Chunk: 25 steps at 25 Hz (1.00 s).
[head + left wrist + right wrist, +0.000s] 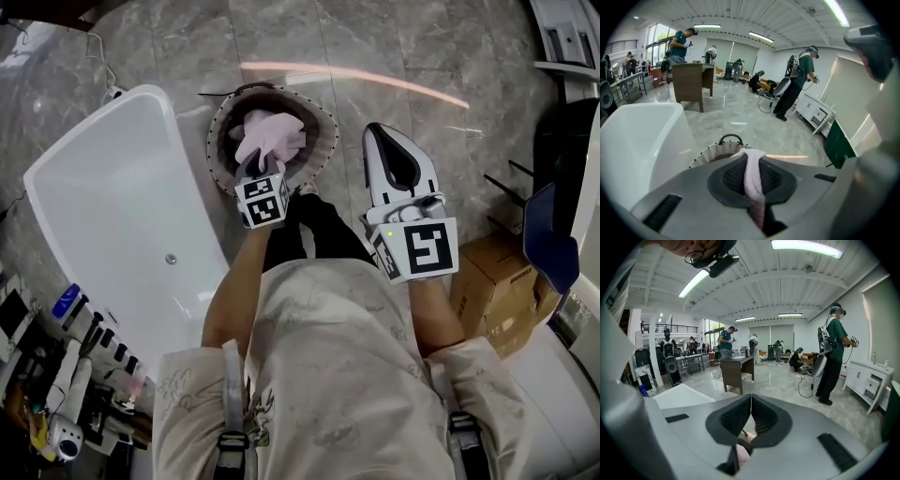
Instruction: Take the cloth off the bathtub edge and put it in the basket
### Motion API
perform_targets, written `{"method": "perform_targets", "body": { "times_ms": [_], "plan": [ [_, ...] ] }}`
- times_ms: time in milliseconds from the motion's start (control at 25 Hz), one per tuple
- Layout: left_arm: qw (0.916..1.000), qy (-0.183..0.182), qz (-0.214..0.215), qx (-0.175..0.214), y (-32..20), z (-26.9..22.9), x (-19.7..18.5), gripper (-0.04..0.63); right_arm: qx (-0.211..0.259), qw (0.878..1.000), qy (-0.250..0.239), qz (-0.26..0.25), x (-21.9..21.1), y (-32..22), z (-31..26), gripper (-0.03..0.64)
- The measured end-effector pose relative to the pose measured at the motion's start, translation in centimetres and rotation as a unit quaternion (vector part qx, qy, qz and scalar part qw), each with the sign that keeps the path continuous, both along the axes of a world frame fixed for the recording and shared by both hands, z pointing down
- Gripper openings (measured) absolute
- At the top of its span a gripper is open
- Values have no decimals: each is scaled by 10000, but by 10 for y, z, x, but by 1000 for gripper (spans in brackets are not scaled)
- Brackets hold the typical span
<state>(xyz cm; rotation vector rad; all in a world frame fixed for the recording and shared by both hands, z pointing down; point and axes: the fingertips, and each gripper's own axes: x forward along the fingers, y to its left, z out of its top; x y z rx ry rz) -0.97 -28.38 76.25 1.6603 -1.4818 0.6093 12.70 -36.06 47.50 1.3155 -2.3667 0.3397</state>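
Left gripper [255, 167] clamps the pink cloth [270, 139], its length running along the jaws toward the basket [326, 141]; right gripper [378, 133] is closed, empty.

The bathtub [122, 206] is lying on the floor [394, 56] at the left, and the basket [325, 141] is standing just right of its far end. The cloth [272, 139] is hanging over the basket's opening from between the jaws of the left gripper [254, 167], which is sitting at the basket's near rim. The right gripper [382, 133] is hovering just right of the basket, with a cardboard box [497, 281] sitting nearer and further right.
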Motion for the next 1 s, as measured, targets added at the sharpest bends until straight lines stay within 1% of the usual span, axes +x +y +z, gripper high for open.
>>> {"method": "perform_targets", "body": {
  "times_ms": [80, 120, 240, 320, 360, 440, 520, 600, 640, 760, 1000],
  "plan": [
    [9998, 58, 65, -198, -2, 13, 0, 25, -17, 10000, 26, -14, -2, -4, 1, -9],
    [9995, 24, 99, -298, -2, 19, -1, 25, -24, 10000, 38, -18, -3, -5, 2, -9],
    [9976, -229, 135, -635, 1, 35, -11, 26, -51, 10000, 40, -20, -7, -8, 5, -9],
    [9939, -381, 173, -1019, 7, 45, -16, 26, -65, 10000, 32, -26, -8, -9, 6, -9],
    [9916, -391, 203, -1215, 11, 49, -16, 34, -69, 10000, 30, -31, -8, -9, 6, -9],
    [9881, -320, 259, -1484, 16, 55, -15, 80, -73, 10000, 26, -41, -9, -9, 7, -9],
    [9868, -176, 262, -1587, 18, 58, -13, 125, -78, 9999, 21, -64, -11, -8, 7, -9],
    [9858, -19, 238, -1664, 22, 57, -10, 146, -89, 9999, 23, -107, -13, -6, 8, -9],
    [9850, 41, 238, -1708, 23, 56, -9, 175, -92, 9999, 19, -127, -14, -6, 8, -9],
    [9833, 155, 248, -1796, 26, 56, -5, 234, -79, 9998, -11, -159, -15, -6, 7, -9],
    [9835, 183, 225, -1785, 33, 50, -3, 241, -31, 9997, -95, -215, -16, -4, 5, -9]
  ]
}}
